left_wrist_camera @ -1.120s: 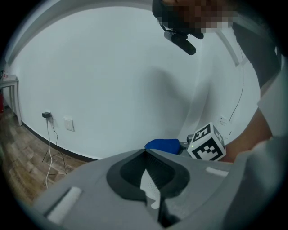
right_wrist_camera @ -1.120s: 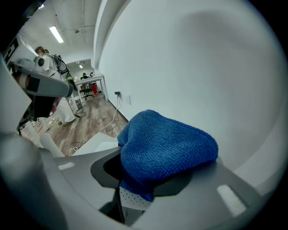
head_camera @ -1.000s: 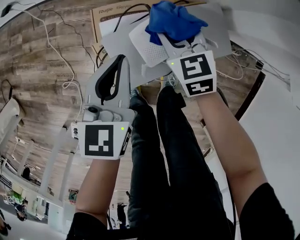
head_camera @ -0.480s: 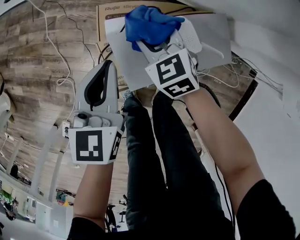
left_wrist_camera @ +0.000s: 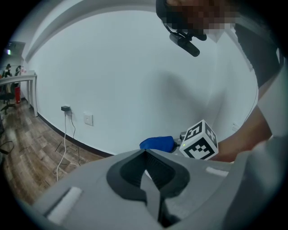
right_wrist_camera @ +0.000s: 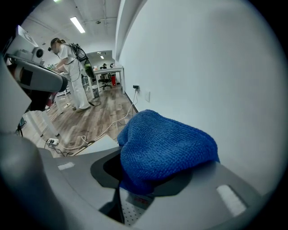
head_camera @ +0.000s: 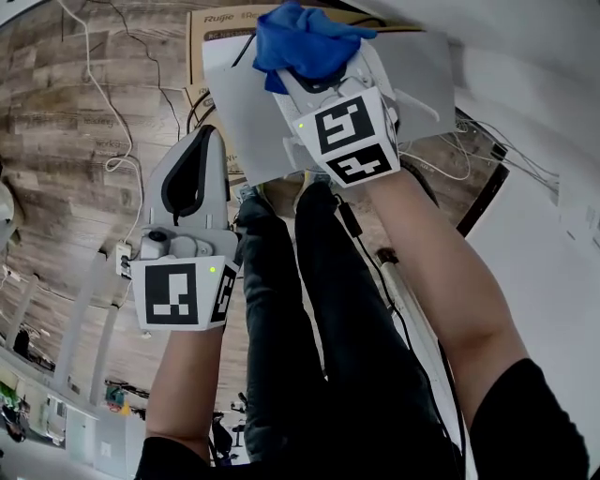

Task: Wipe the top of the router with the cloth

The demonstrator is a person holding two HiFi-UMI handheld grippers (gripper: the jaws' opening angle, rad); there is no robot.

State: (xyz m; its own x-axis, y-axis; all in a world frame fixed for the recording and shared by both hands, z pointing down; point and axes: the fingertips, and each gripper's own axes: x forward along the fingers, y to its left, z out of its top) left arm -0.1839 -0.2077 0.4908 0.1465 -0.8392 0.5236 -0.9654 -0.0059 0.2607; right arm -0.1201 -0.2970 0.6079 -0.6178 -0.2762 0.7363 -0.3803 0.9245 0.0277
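Note:
In the head view my right gripper [head_camera: 314, 82] is at the top, shut on the blue cloth [head_camera: 305, 42], which bunches over its jaws. Under it lies the white router [head_camera: 377, 67], mostly hidden by cloth and gripper, on a grey surface [head_camera: 246, 122]. In the right gripper view the cloth [right_wrist_camera: 164, 148] fills the jaws, and a perforated white bit of router [right_wrist_camera: 130, 214] shows below. My left gripper [head_camera: 206, 136] hangs to the left over the floor, shut and empty. From the left gripper view [left_wrist_camera: 146, 155] I see the cloth [left_wrist_camera: 157, 143] beyond.
A cardboard box [head_camera: 234, 19] lies behind the grey surface. Cables [head_camera: 103, 103] and a power strip [head_camera: 122, 264] lie on the wooden floor. The holder's legs [head_camera: 291, 309] are below. A white wall is close ahead. A person in white [right_wrist_camera: 67, 67] stands far off.
My right gripper has swept the cloth leftwards across the router, then eased back a little. The left gripper has drifted slightly left and down, still shut.

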